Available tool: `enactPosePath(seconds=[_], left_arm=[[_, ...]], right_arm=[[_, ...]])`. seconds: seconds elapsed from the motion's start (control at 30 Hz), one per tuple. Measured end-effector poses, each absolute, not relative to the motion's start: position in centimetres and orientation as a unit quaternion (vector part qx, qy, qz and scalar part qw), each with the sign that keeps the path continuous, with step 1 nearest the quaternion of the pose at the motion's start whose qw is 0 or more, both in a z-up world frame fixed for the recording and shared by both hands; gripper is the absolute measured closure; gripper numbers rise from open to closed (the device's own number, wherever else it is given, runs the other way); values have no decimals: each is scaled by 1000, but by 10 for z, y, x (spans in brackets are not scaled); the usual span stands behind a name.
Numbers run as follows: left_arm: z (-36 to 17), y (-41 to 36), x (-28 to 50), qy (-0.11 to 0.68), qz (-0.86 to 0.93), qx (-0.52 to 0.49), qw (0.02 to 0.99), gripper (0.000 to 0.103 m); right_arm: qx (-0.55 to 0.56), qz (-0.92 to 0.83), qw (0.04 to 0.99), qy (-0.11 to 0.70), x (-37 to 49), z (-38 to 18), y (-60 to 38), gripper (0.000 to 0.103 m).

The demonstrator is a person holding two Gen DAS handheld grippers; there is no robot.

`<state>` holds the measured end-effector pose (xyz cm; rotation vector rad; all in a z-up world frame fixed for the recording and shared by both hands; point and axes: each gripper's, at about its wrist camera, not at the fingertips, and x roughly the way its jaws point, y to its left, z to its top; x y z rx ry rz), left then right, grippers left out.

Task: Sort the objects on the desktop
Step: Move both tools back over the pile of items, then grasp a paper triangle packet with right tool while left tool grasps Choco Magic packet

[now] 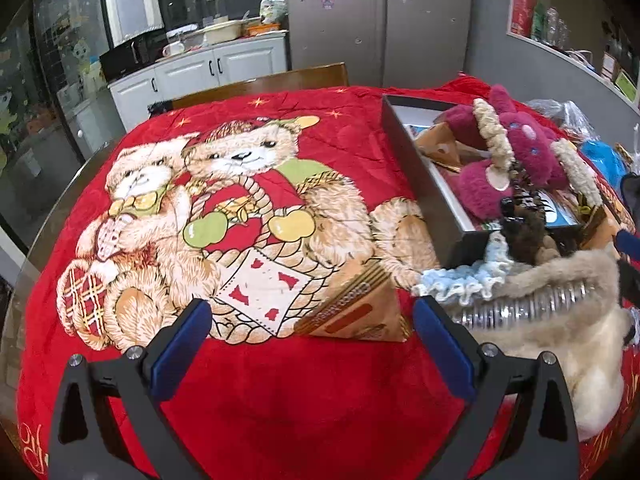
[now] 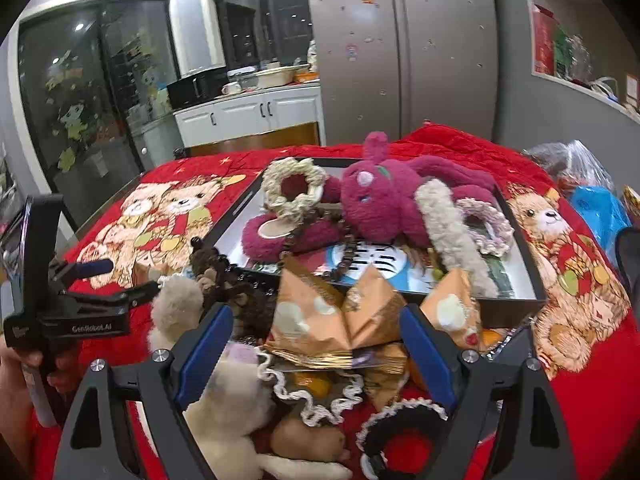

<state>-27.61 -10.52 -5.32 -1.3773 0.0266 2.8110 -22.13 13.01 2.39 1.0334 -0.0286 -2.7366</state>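
1. Blue-padded right gripper [image 2: 316, 344] stands wide open and empty above the clutter heap; orange snack packets [image 2: 340, 320] lie directly between and just beyond its jaws, long axis running left to right across them.
2. Left gripper [image 1: 312, 328], also wide open and empty, hovers over bare red blanket [image 1: 280, 400]; one orange packet [image 1: 352, 312] sits just ahead, right of centre, long side angled away to the right.
3. Right hand judged nearer the heap.
4. Farther off: dark tray [image 2: 532, 296] holding a magenta plush toy [image 2: 380, 200].
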Motion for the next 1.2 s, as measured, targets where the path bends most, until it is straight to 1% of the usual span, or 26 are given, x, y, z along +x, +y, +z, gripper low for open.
enactPosePath(seconds=[0.17,0.23,0.3,0.33,0.37,0.4,0.43,0.47,0.5,0.53,0.67,0.93,1.2], left_arm=[[-59,-113,-280,-11,892,-451,13,4],[-62,-112,-282,-7,891,-454,13,5],[-66,-110,-284,-7,888,-460,18,12],[-68,-109,-285,-7,886,-462,21,12],[-68,-108,-284,-3,888,-460,19,15],[-67,-107,-284,0,889,-457,21,23],[-66,-106,-283,2,890,-455,25,28],[-66,-105,-282,3,891,-454,27,38],[-65,-104,-282,4,891,-452,29,50],[-64,-103,-281,5,892,-450,31,54],[-63,-102,-280,10,894,-448,28,58],[-48,-102,-270,1,901,-433,32,59],[-34,-100,-261,-5,907,-419,36,59]], right_arm=[[350,-929,116,5,-220,19,119,29],[354,-927,121,6,-221,18,118,43],[363,-923,129,-8,-223,14,120,48],[370,-920,128,-13,-225,11,121,50],[372,-920,126,-18,-226,8,122,52],[371,-920,123,-19,-227,7,123,55],[370,-921,122,-19,-227,6,123,62],[370,-920,124,-19,-227,6,123,65],[372,-919,128,-21,-227,6,124,66],[372,-919,128,-23,-226,6,125,67],[370,-920,129,-23,-224,8,123,70],[350,-925,146,-21,-213,21,118,71],[351,-927,133,-26,-211,25,124,71]])
